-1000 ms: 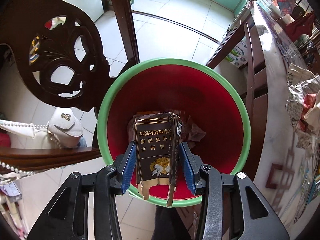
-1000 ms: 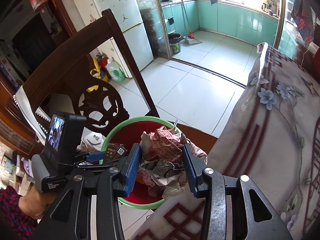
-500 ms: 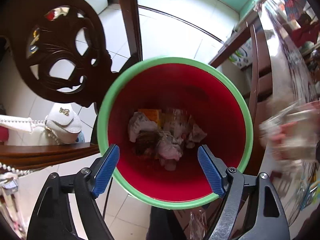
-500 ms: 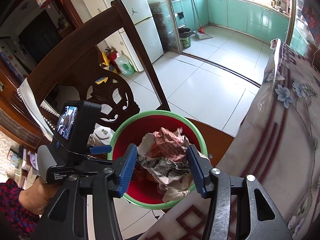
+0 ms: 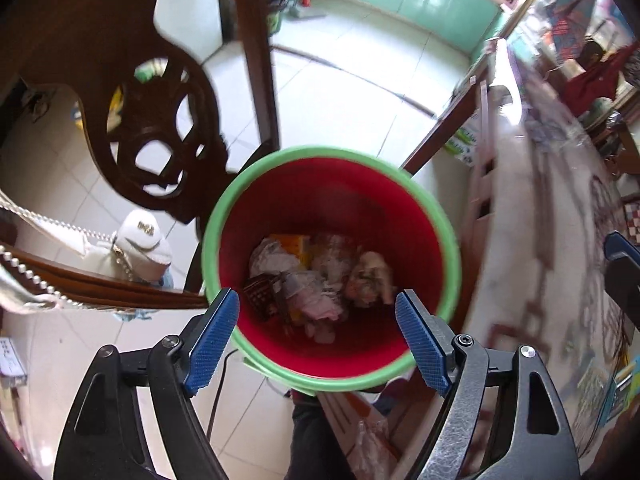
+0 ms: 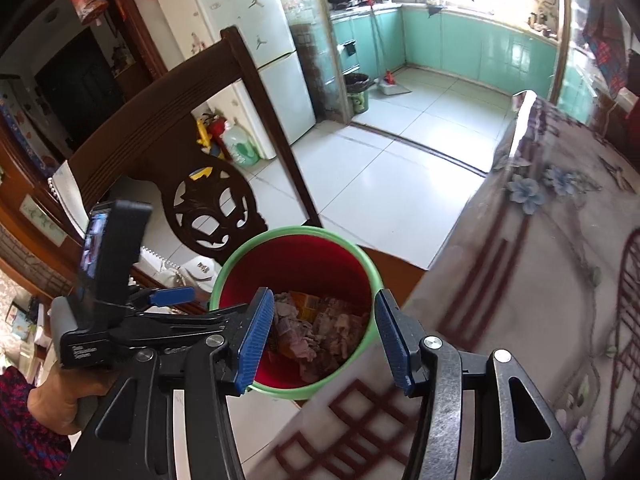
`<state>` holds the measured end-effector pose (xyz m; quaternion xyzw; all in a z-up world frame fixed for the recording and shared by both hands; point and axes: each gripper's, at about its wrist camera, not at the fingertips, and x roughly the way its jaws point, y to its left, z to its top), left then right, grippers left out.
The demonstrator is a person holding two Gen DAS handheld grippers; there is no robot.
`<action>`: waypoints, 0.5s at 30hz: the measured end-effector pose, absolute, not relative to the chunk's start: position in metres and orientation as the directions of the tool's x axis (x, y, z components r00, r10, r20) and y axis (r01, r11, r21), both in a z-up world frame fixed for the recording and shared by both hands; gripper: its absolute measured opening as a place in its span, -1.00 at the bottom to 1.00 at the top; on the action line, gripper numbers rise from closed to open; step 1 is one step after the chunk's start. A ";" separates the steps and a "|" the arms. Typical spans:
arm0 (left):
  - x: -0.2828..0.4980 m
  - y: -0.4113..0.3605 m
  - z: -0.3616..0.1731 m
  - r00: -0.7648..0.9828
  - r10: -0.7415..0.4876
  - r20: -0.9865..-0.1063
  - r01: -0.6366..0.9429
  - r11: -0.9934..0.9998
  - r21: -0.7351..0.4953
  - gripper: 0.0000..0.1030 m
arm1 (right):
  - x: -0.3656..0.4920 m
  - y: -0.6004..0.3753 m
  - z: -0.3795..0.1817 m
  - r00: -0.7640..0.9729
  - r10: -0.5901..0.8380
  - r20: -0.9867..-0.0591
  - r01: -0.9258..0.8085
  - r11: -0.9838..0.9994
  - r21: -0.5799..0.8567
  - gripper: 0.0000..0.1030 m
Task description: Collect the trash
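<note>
A red bin with a green rim (image 5: 332,160) stands on the floor between a chair and the table; it also shows in the right wrist view (image 6: 298,232). Crumpled paper and a dark carton (image 5: 264,294) lie in a heap of trash (image 5: 320,276) at its bottom, also seen in the right wrist view (image 6: 316,336). My left gripper (image 5: 318,336) is open and empty above the bin's near rim. My right gripper (image 6: 322,338) is open and empty over the bin, and the left gripper (image 6: 172,296) shows to its left.
A dark carved wooden chair (image 5: 160,128) stands left of the bin, with a white handbag (image 5: 140,248) on its seat. The table with a flowered cloth (image 6: 540,280) lies to the right. White floor tiles (image 6: 392,184) stretch toward the kitchen.
My left gripper opened and dropped the dark carton into the bin. My right gripper then opened and dropped its crumpled paper wad in. Both grippers have risen a little.
</note>
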<state>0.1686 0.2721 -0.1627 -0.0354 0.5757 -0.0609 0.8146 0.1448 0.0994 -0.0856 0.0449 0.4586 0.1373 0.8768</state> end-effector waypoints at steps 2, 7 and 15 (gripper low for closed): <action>0.159 0.258 -0.149 0.358 -0.154 -0.921 0.076 0.988 -0.136 0.58 | 0.132 0.084 -0.076 0.571 0.263 -0.778 -0.182 0.964 0.193 0.01; 0.135 0.218 -0.120 0.415 -0.197 -0.888 0.111 0.980 -0.165 0.62 | 0.100 0.037 -0.059 0.613 0.209 -0.762 -0.155 0.978 0.143 0.30; 0.084 0.135 -0.083 0.477 -0.335 -0.812 0.180 0.942 -0.283 0.66 | 0.037 -0.061 -0.039 0.658 0.202 -0.725 -0.099 0.978 0.182 0.32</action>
